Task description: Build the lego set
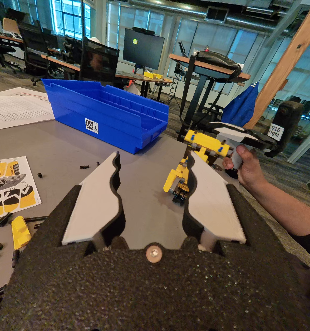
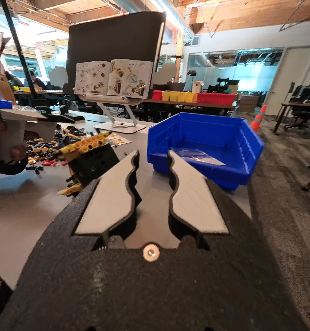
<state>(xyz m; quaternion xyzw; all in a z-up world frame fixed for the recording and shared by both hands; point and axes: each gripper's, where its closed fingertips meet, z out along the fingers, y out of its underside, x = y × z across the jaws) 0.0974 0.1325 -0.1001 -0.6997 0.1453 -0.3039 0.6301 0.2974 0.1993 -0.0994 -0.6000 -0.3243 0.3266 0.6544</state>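
A yellow and black brick model (image 1: 177, 177) stands on the grey table (image 1: 61, 146). My left gripper (image 1: 153, 155) is open and empty, and its right finger (image 1: 209, 193) hides part of the model. I cannot tell whether they touch. The right gripper (image 1: 240, 134), held by a hand (image 1: 245, 168), hovers beside the model's yellow top (image 1: 206, 141). In the right wrist view my right gripper (image 2: 152, 153) is open and empty. The model (image 2: 91, 159) sits just left of its left finger (image 2: 111, 193), outside the jaws.
A blue bin (image 1: 105, 114) stands beyond the left gripper; in the right wrist view it (image 2: 204, 148) holds a clear bag (image 2: 199, 155). A sticker sheet (image 1: 9, 184), a yellow piece (image 1: 20, 232) and black pins lie left. A parts pile (image 2: 46, 152) and a booklet on a stand (image 2: 113, 78) are behind. Measured from the fingertips, the yellow piece (image 1: 20, 232) is 15 cm or so from the left gripper and 35 cm from the right.
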